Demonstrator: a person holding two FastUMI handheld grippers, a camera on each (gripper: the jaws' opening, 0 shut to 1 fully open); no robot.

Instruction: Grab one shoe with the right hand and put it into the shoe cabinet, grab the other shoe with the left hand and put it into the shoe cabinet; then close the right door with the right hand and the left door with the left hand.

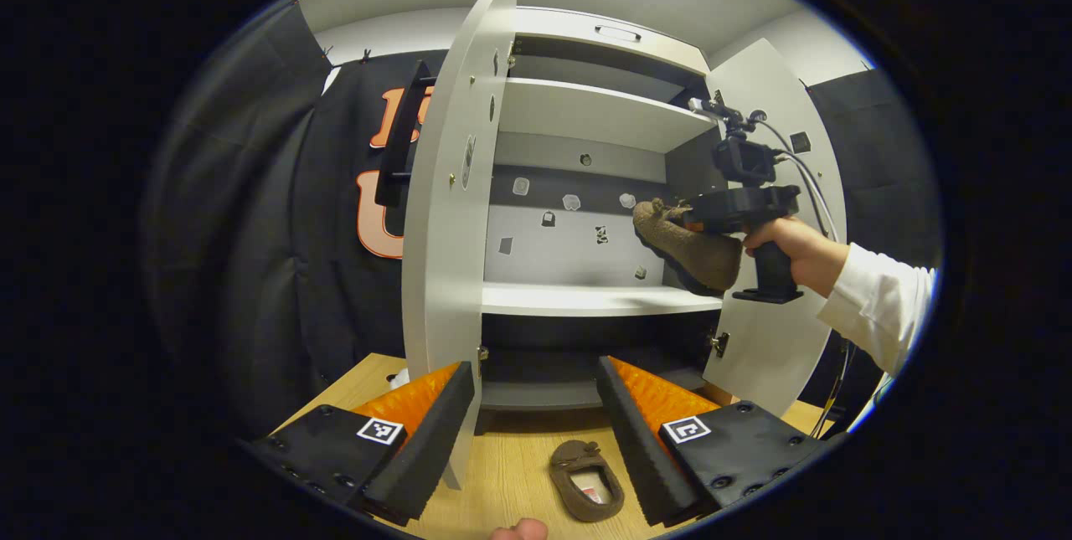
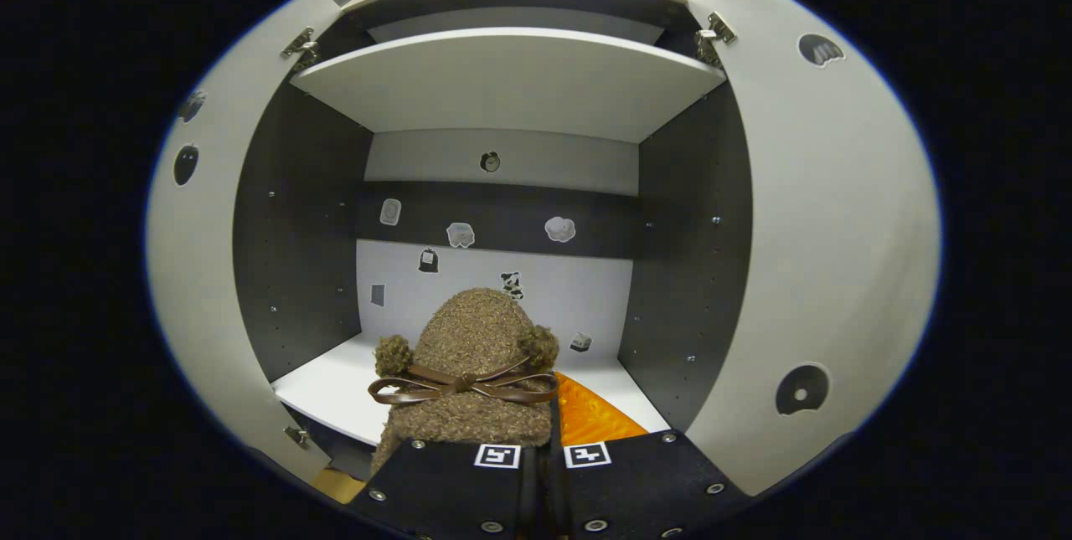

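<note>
A brown fuzzy shoe [image 1: 588,483] lies on the wooden table [image 1: 502,456], just in front of my left gripper [image 1: 536,369], which is open and holds nothing. The other brown shoe [image 2: 474,356], with a brown bow, hangs in my right gripper [image 2: 548,406], which is shut on its rim. In the left gripper view, a hand holds the right gripper [image 1: 699,222] at the cabinet's right side, with that shoe [image 1: 693,250] toe-up just above the white middle shelf [image 1: 586,299]. Both doors of the shoe cabinet [image 1: 586,113] stand open.
The left door [image 1: 445,213] swings out toward me, edge-on, with its lower corner close to my left finger. The right door [image 1: 775,331] stands open behind the hand and white sleeve [image 1: 879,301]. Another shelf [image 2: 511,79] lies overhead, and small stickers dot the back panel [image 2: 536,289].
</note>
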